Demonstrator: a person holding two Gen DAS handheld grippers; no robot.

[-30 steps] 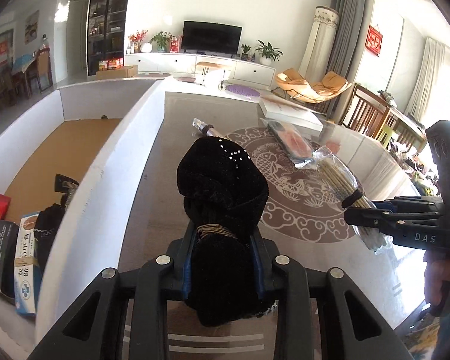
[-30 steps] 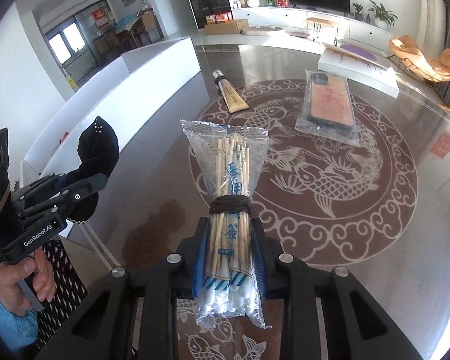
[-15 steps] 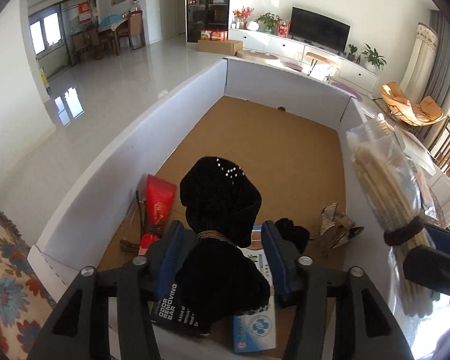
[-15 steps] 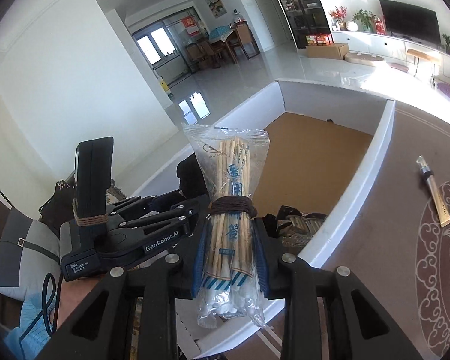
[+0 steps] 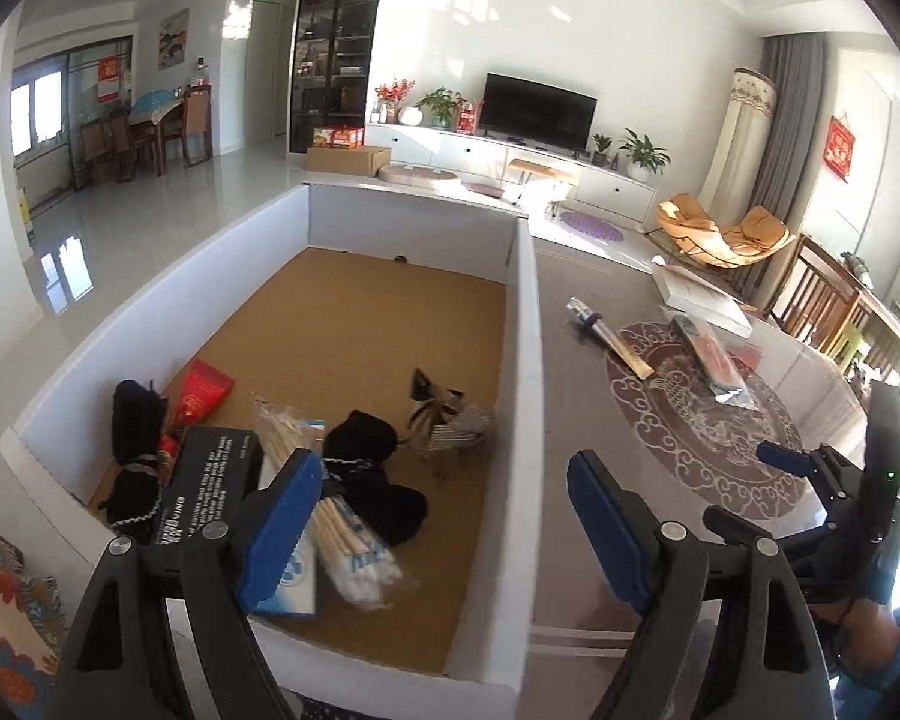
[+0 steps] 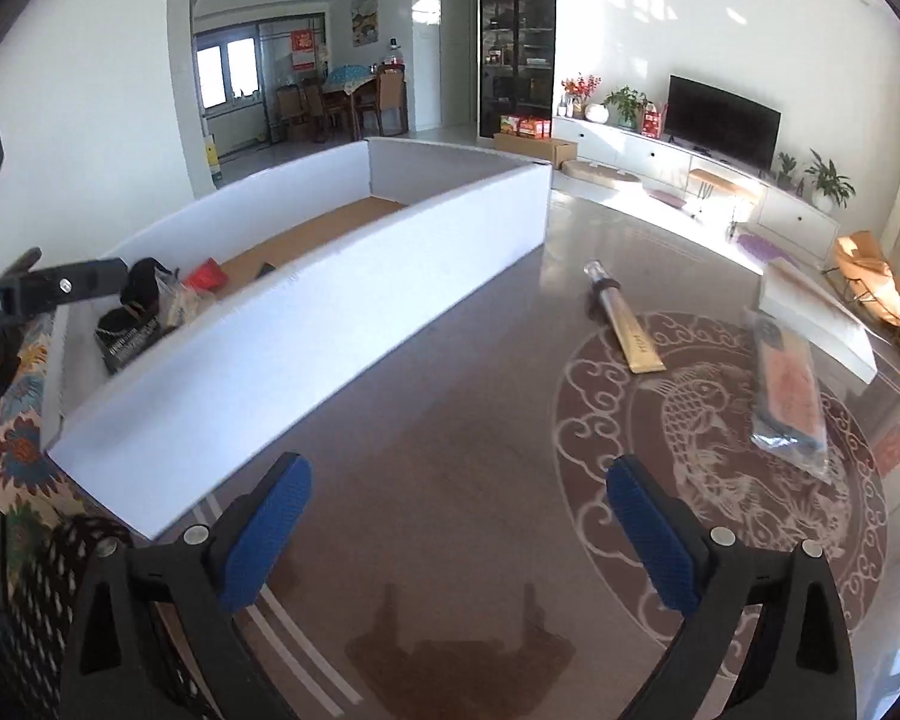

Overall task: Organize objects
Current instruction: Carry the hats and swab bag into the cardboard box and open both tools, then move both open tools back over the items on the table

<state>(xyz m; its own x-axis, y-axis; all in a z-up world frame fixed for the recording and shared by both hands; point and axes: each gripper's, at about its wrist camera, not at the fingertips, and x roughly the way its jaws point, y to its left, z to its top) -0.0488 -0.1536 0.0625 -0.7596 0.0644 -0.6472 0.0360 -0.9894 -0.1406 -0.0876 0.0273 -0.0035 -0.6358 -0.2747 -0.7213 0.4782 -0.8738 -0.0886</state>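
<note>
My left gripper hangs over the near end of the white box. Its jaws are opening with nothing between them. Below it, on the box's cork floor, lie the black velvet pouch and the bag of cotton swabs. My right gripper hovers above the patterned table, its jaws also opening and empty; the left wrist view shows it at the right. A gold tube and a packaged phone case lie on the table ahead.
The box also holds a black carton, a red tube, a second black pouch, a blue-white packet and a patterned bow. A white flat box sits at the table's far right.
Both grippers let go of their loads: the black pouch and the swab bag now lie in the box. The right gripper swung back over the table, and the left view shifted right.
</note>
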